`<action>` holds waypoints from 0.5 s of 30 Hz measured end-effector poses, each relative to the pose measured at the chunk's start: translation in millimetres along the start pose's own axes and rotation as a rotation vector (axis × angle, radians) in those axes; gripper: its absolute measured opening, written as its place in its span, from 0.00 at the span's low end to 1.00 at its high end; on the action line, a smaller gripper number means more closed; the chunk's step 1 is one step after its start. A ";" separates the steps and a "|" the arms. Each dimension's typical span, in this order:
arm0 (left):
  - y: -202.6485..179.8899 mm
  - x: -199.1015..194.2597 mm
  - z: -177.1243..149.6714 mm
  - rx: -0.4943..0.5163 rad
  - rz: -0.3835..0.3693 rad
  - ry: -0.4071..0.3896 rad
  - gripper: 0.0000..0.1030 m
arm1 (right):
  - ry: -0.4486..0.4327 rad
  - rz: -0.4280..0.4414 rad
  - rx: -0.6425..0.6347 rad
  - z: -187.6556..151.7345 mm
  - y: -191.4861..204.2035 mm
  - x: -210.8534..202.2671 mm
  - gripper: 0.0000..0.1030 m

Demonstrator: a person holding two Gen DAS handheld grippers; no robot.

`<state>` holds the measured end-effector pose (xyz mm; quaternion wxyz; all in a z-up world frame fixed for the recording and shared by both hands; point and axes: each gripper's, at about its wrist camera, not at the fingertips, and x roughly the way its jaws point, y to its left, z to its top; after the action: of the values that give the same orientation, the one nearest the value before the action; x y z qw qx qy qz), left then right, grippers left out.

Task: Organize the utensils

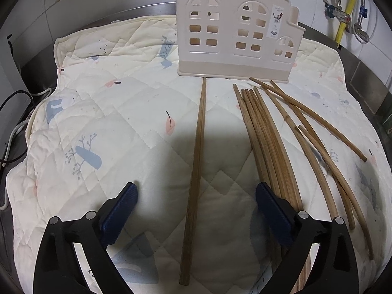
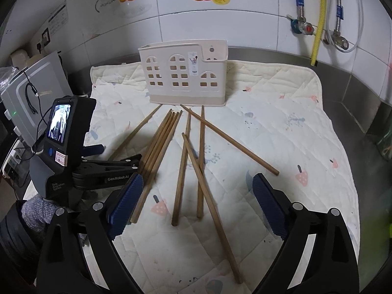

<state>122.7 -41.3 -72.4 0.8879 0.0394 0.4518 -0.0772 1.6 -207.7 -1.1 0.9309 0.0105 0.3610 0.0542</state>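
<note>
A cream quilted cloth with pastel prints point(image 1: 122, 112) is covering the steel table point(image 2: 281, 56), and a cream plastic utensil holder with arched window cut-outs point(image 1: 235, 39) is standing upright near its far edge, in front of a white tiled wall point(image 2: 245, 24). Whether anything is sitting inside the holder cannot be told. Brown wooden chopsticks point(image 2: 201, 161) are lying loose on the cloth in front of the holder: one single wooden chopstick point(image 1: 196, 144) is lying apart with its far tip just at the holder's base, a tight bundle of chopsticks point(image 1: 264, 142) is lying beside it, and the others are crossing one another. The left tool point(image 1: 196, 210) is hovering wide open, gripping nothing, with the single chopstick passing between its blue pads point(image 1: 120, 208). The right tool point(image 2: 196, 208) is gaping equally wide and empty above the crossed chopsticks. Grey appliances with cables point(image 2: 29, 98) are crowding the table's left side, and yellow and braided hoses with valves point(image 2: 318, 24) are hanging on the wall at right.
</note>
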 end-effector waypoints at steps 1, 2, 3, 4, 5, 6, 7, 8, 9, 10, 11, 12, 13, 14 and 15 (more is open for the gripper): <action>0.2 -0.2 -0.1 0.000 -0.002 -0.002 0.91 | -0.001 0.004 -0.002 -0.4 0.6 0.0 0.88; 0.6 -0.5 -0.3 -0.002 -0.005 -0.004 0.91 | 0.000 0.008 -0.004 -1.2 1.7 0.6 0.88; 0.6 -0.6 -0.4 -0.004 -0.007 -0.006 0.91 | 0.001 0.008 -0.005 -2.1 2.5 1.0 0.88; 1.1 -1.1 -0.7 -0.006 -0.011 -0.009 0.91 | 0.001 0.009 -0.006 -2.6 2.8 1.5 0.88; 1.0 -1.7 -0.9 -0.007 -0.012 -0.012 0.91 | -0.001 0.011 -0.006 -3.7 3.2 1.9 0.88; 0.9 -2.1 -1.1 -0.008 -0.013 -0.013 0.91 | -0.002 0.013 -0.005 -4.6 3.1 2.1 0.88; 1.1 -3.6 -1.6 -0.009 -0.014 -0.021 0.91 | -0.004 0.016 -0.003 -5.4 2.8 2.4 0.88; 0.8 -5.3 -2.1 -0.009 -0.013 -0.029 0.91 | -0.006 0.018 -0.002 -6.4 2.7 2.4 0.88; 0.6 -7.3 -2.4 -0.009 -0.013 -0.039 0.91 | -0.009 0.021 -0.001 -7.1 2.8 2.4 0.88; 0.5 -10.2 -3.0 -0.008 -0.015 -0.055 0.91 | -0.010 0.021 -0.001 -7.5 2.5 2.4 0.88; 0.2 -12.9 -3.5 -0.008 -0.014 -0.069 0.91 | -0.011 0.020 -0.001 -8.2 2.4 2.6 0.88; 0.3 -15.0 -3.5 -0.007 -0.012 -0.081 0.91 | -0.015 0.019 -0.004 -9.2 2.6 2.3 0.88; 0.1 -18.3 -3.9 -0.007 -0.013 -0.097 0.91 | -0.019 0.018 -0.006 -10.3 2.6 1.8 0.88; 0.2 -21.2 -4.3 -0.009 -0.010 -0.112 0.91 | -0.019 0.018 -0.008 -11.0 2.5 2.0 0.88; 0.7 -23.2 -4.2 -0.010 -0.009 -0.122 0.91 | -0.020 0.017 -0.008 -11.4 1.9 2.1 0.88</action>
<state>106.0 -37.7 -56.2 0.9136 0.0279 0.3975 -0.0813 -4.7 -205.8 -10.8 0.9340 0.0102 0.3516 0.0632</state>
